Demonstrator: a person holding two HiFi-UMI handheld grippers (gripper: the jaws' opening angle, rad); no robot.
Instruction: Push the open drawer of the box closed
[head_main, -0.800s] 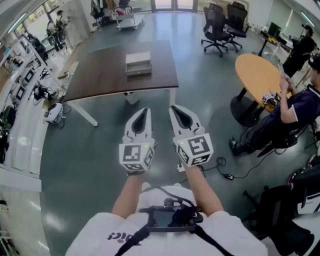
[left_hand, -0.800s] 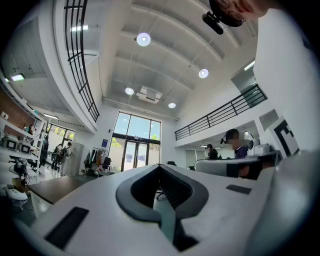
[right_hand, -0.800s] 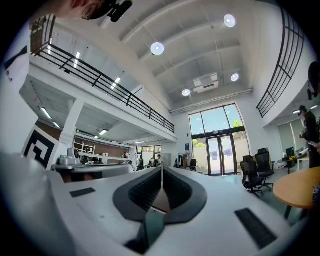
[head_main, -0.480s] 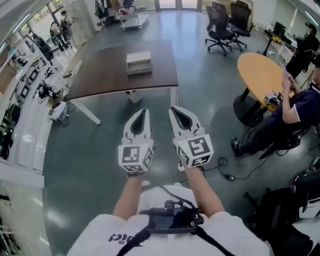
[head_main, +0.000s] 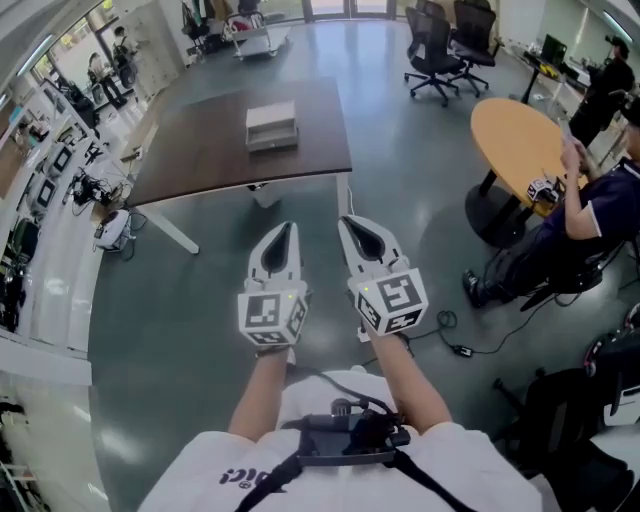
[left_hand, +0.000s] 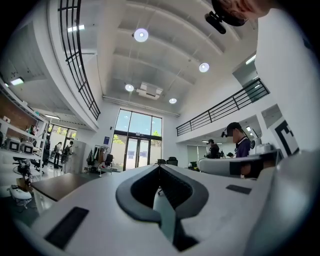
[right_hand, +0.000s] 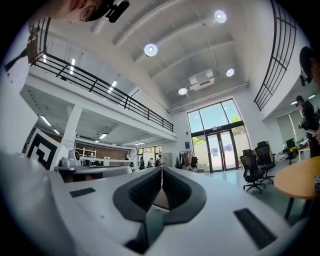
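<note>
The box (head_main: 272, 126) rests on the surface (head_main: 190, 160), toward its far right part. The left gripper (head_main: 288, 226) and right gripper (head_main: 346, 218) are side by side above the floor (head_main: 170, 320), before the surface's near right corner. A round surface (head_main: 515, 135) stands to the right, office chairs (head_main: 445, 45) behind it, a seated person (head_main: 590, 215) at its right.
</note>
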